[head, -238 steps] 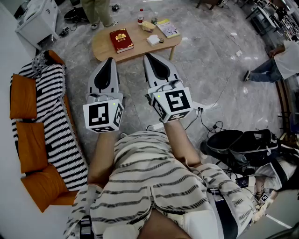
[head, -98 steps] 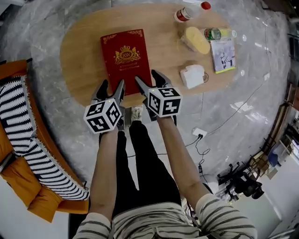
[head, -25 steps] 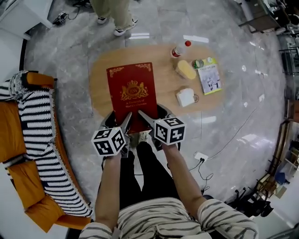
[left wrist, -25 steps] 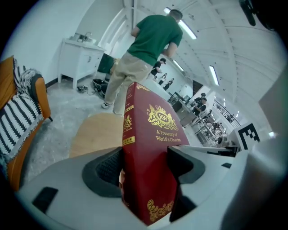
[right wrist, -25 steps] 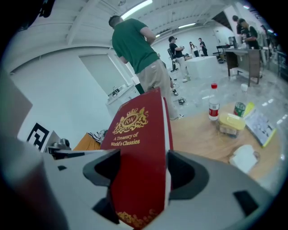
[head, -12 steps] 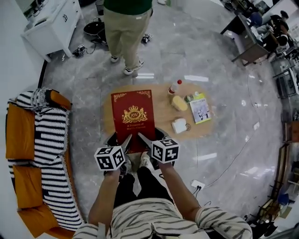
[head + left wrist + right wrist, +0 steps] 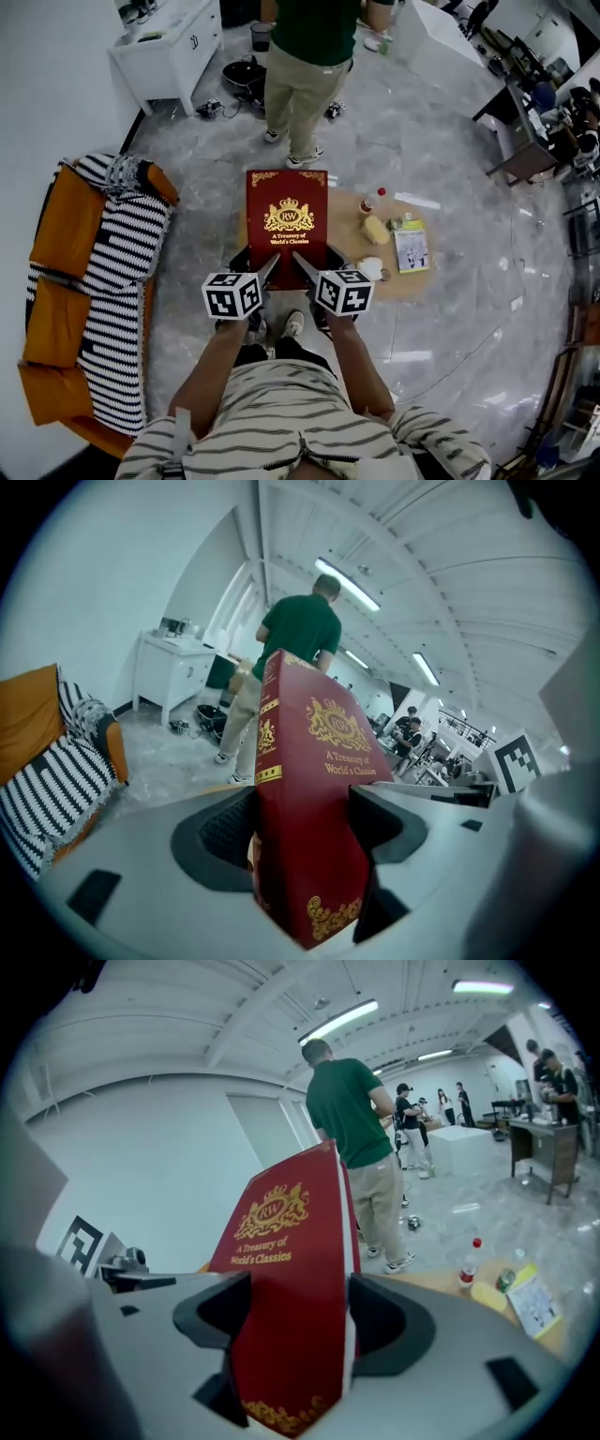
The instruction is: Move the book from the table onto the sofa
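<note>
Found red hardcover book [image 7: 287, 228] lifted clear of the tabletop and held out flat ahead of both claws. Had recorded it lying on the wood 3.9 s ago and only just raised 1.0 s ago.

Saw left gripper [image 7: 265, 270] clamped on the spine-side near corner and right gripper [image 7: 305, 265] clamped on the other near corner. Confirmed cover and pages pinched between each pair of jaws.

Logged wooden coffee table [image 7: 342, 239] below and right of the right gripper, with bottle [image 7: 373, 201] and booklet [image 7: 411, 247] left on it. Placed orange sofa with striped throw [image 7: 89, 272] well off to the left of the left gripper. Noted standing person in green shirt [image 7: 314, 47] just beyond the book's far edge.

Judged pick-up complete; carry leftward and set-down on the sofa not yet done.
</note>
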### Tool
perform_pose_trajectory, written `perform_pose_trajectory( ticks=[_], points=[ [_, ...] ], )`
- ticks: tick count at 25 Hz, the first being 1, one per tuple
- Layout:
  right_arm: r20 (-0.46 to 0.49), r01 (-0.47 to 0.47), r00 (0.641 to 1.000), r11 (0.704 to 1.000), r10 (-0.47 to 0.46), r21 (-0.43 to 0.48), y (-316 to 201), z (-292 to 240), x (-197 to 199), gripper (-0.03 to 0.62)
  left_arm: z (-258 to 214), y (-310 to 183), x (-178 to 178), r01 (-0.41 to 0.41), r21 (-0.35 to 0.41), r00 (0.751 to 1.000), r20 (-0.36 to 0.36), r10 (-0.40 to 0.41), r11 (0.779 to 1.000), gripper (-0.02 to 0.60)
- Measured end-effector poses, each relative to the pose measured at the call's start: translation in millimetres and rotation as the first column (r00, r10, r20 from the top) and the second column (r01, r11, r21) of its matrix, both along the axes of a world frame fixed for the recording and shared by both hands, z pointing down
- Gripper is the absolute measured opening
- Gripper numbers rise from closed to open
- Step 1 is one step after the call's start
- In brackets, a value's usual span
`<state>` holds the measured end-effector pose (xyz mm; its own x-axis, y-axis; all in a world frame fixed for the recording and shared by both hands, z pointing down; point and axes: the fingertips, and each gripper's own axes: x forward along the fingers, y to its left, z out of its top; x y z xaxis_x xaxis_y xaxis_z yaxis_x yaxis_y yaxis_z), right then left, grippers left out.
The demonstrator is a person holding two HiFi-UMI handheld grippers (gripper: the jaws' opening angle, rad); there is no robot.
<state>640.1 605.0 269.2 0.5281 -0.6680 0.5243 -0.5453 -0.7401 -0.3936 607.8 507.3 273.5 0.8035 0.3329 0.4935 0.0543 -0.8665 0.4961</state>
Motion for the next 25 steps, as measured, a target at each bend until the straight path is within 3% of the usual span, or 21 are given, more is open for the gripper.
perform_pose_trajectory(
  ticks=[4, 14, 17, 21, 25],
  points=[
    [-0.043, 0.039, 0.998, 0.999, -0.038, 0.025, -24, -22, -3, 0.345, -24, -23, -7, 0.033, 0.026, 0.999, -0.044, -0.032, 0.999, 0.313],
    [-0.089, 0.235, 0.969, 0.971, -0.231, 0.035, -67, -64, -31, 0.345, -66, -56, -52, 0.231, 0.038, 0.970, -0.092, -0.227, 0.972, 0.313],
    [-0.094, 0.331, 0.940, 0.943, -0.327, 0.036, -85, -71, -42, 0.345, -72, -68, -72, 0.329, 0.038, 0.941, -0.093, -0.325, 0.943, 0.313],
    [-0.111, 0.433, 0.897, 0.901, -0.427, 0.037, -145, -63, -71, 0.345, -64, -121, -109, 0.430, 0.041, 0.900, -0.106, -0.424, 0.902, 0.313],
    [-0.115, 0.558, 0.826, 0.829, -0.551, 0.041, -188, -66, -103, 0.345, -67, -153, -151, 0.557, 0.038, 0.828, -0.110, -0.550, 0.830, 0.313]
  ],
)
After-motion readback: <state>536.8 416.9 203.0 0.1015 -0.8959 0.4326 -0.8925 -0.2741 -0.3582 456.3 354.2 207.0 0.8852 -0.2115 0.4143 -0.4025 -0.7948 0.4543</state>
